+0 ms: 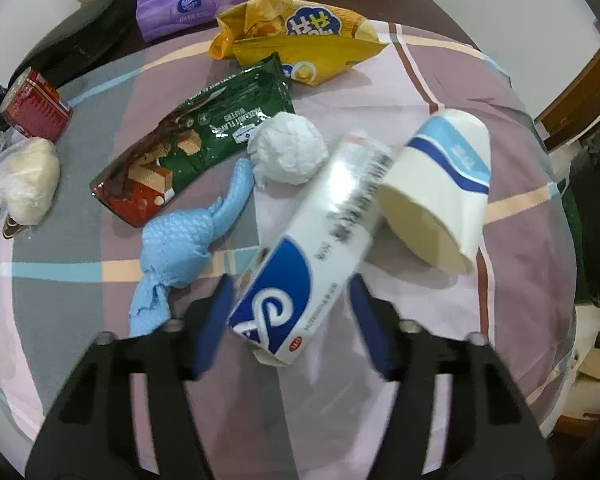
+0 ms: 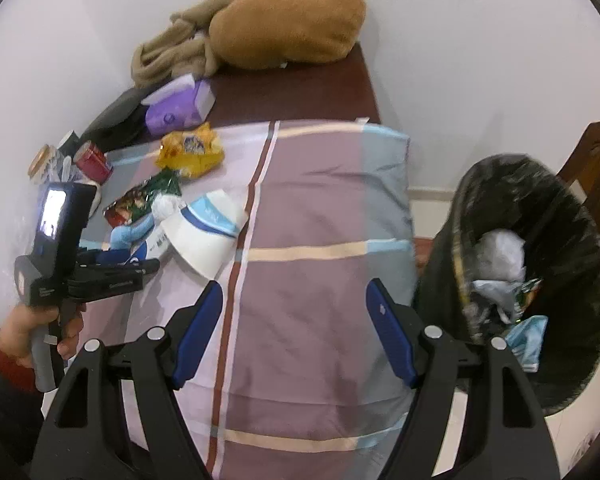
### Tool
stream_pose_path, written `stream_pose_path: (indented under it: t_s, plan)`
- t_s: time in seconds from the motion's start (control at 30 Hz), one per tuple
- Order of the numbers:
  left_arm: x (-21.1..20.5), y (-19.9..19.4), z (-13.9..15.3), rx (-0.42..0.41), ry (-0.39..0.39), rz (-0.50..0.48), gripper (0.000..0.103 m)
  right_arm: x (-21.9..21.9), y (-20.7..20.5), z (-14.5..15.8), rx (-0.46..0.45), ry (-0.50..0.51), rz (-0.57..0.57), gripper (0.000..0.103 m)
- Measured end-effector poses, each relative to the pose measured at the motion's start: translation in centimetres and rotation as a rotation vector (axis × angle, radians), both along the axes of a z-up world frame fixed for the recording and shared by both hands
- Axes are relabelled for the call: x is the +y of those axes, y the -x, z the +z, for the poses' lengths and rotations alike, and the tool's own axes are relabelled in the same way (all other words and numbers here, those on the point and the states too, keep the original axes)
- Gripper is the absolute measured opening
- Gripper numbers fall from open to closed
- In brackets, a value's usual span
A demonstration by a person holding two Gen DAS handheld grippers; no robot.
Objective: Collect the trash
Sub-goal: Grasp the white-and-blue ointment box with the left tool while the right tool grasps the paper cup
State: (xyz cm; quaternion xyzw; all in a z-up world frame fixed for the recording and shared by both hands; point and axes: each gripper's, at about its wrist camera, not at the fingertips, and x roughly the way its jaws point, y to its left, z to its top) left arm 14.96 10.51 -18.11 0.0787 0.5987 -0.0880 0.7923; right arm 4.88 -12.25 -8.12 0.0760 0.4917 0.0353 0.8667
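On the table: a checked cloth (image 1: 440, 80) in mauve, grey and pale pink covers it, crossed by peach, blue and brown stripes; bare dark wood shows at the far end.
Carton: a white box with a blue swirl logo (image 1: 300, 256), long and rectangular, glossy, lying aslant on the cloth, blurred along its upper half.
Paper cup: white with blue bands (image 1: 440, 184), tipped on its side, open mouth facing the camera, touching the carton's far end.
Tissue ball: crumpled white paper (image 1: 288, 148), roughly round, just beyond the carton.
Blue glove: textured, thin and wrinkled (image 1: 188, 240), left of the carton.
Wafer wrapper: shiny green and red foil (image 1: 196, 140), flattened, beside the glove.
Chip bag: yellow crinkled foil (image 1: 300, 36), torn open, further back.
Left gripper: jaws (image 1: 292, 312) half apart, blue pads either side of the carton's near end; whether the pads press it I cannot tell.
Right gripper: jaws (image 2: 294, 332) wide apart, nothing between them, over bare cloth.
Bin: lined with a black plastic bag (image 2: 580, 264), standing off the table's right edge, crumpled pale scraps inside.
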Motion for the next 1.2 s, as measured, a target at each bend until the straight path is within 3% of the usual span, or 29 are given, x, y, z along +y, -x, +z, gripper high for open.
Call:
stream_pose_path:
  t_s: [0.13,0.4,0.63,0.9,1.0,1.07,1.2]
  plan:
    - [0.5,1.0,0.2,-0.008,0.001,-0.015,0.05,1.6,-1.7,-1.3,0.022,-0.025,0.021,0.073]
    - [6.0,6.2,1.8,-0.025,0.007,0.071,0.048,6.8,-7.6,-5.1,0.099,-0.089,0.087,0.073]
    - [9.6,10.6,3.0,-0.04,0.045,0.13,0.047,9.6,-13.1,-8.6,0.193,-0.146,-0.027,0.073]
    - [10.5,11.6,3.1,-0.047,0.062,0.157,0.047,12.0,-15.2,-9.5,0.199,-0.046,-0.044,0.073]
    - [10.5,11.5,2.9,-0.043,0.067,0.159,0.047,12.6,-14.8,-8.9,0.159,-0.02,0.004,0.059]
    - [10.5,11.6,2.9,-0.043,0.068,0.159,0.047,12.5,-14.4,-8.4,0.149,-0.043,0.033,0.043]
    - [10.2,11.1,2.7,-0.042,0.07,0.146,0.047,12.6,-13.2,-8.0,0.166,-0.072,0.112,0.042]
